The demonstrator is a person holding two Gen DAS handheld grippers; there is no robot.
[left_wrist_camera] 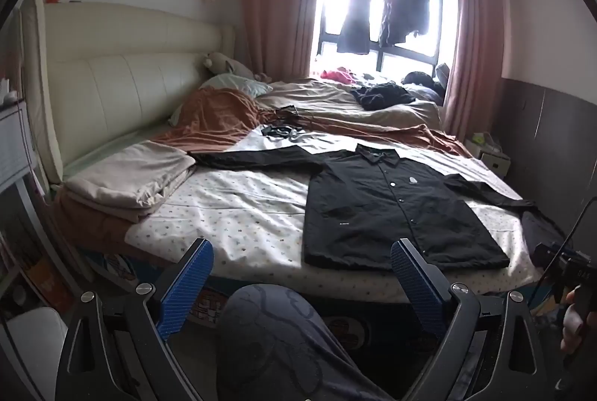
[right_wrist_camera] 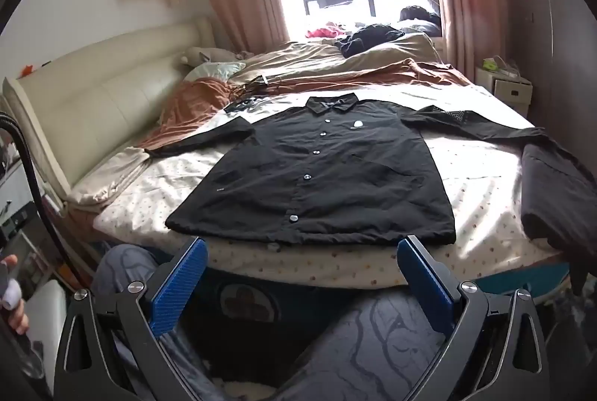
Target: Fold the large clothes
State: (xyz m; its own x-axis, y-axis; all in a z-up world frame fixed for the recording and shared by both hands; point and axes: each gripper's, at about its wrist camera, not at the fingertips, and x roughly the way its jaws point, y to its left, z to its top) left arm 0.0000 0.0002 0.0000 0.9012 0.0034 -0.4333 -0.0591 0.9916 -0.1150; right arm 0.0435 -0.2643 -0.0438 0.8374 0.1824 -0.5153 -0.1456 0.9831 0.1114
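A black button-up shirt (left_wrist_camera: 395, 210) lies spread flat, front up, on the dotted white bedsheet (left_wrist_camera: 238, 210), both sleeves stretched out sideways. In the right wrist view the same shirt (right_wrist_camera: 317, 173) fills the middle of the bed, its hem along the near edge. My left gripper (left_wrist_camera: 302, 266) is open, short of the bed edge and left of the shirt's hem, with nothing between its blue pads (left_wrist_camera: 186, 289). My right gripper (right_wrist_camera: 302, 263) is open too, just short of the hem, holding nothing.
Folded beige bedding (left_wrist_camera: 130, 180) lies at the bed's left. A rust-coloured blanket (left_wrist_camera: 220, 117) and dark clothes (left_wrist_camera: 384, 95) cover the far side. A dark folded garment (right_wrist_camera: 552, 188) sits at the right edge. A person's patterned trouser legs (right_wrist_camera: 373, 337) are below the grippers.
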